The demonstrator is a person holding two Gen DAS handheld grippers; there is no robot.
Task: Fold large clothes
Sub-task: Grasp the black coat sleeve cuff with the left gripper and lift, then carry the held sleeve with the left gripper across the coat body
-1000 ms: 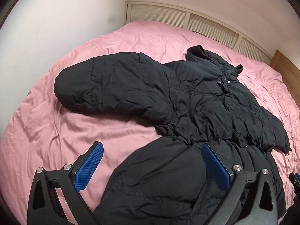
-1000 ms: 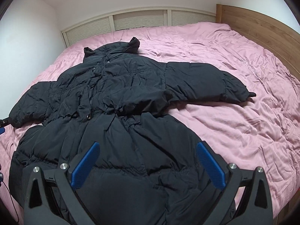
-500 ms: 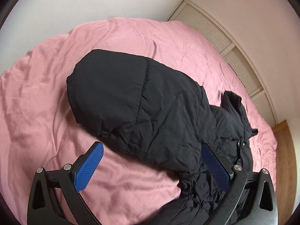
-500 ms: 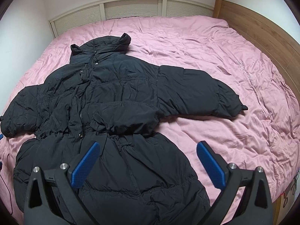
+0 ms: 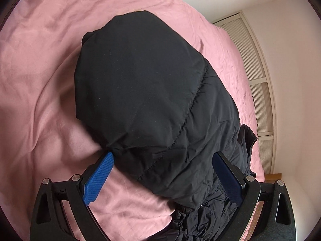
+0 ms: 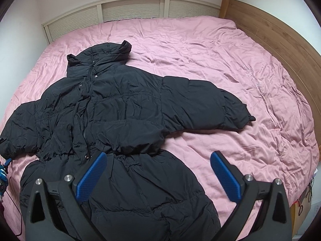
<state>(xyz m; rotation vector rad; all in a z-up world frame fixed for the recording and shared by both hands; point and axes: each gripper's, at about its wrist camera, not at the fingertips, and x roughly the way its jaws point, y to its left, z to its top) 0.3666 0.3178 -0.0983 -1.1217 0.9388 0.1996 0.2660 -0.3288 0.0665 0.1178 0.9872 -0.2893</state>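
Note:
A large black puffer coat (image 6: 112,108) lies spread front-up on the pink bed, collar toward the far slatted panel, both sleeves stretched out sideways. My left gripper (image 5: 162,178) is open, low over one sleeve (image 5: 144,92), whose cuff end points away from me; the sleeve lies between the jaws without being pinched. My right gripper (image 6: 158,176) is open and empty, hovering above the coat's lower part near the hem, with the other sleeve (image 6: 202,106) ahead to the right.
The pink bedcover (image 6: 220,56) is wrinkled all round the coat. A wooden headboard (image 6: 276,32) runs along the right, a slatted white panel (image 6: 132,10) along the far side, white walls beyond. The bed's edge with cables (image 6: 309,186) is at the lower right.
My left gripper has swung left and dropped close over the sleeve, which now fills its view. My right gripper has pulled back and risen a little, so the coat looks smaller.

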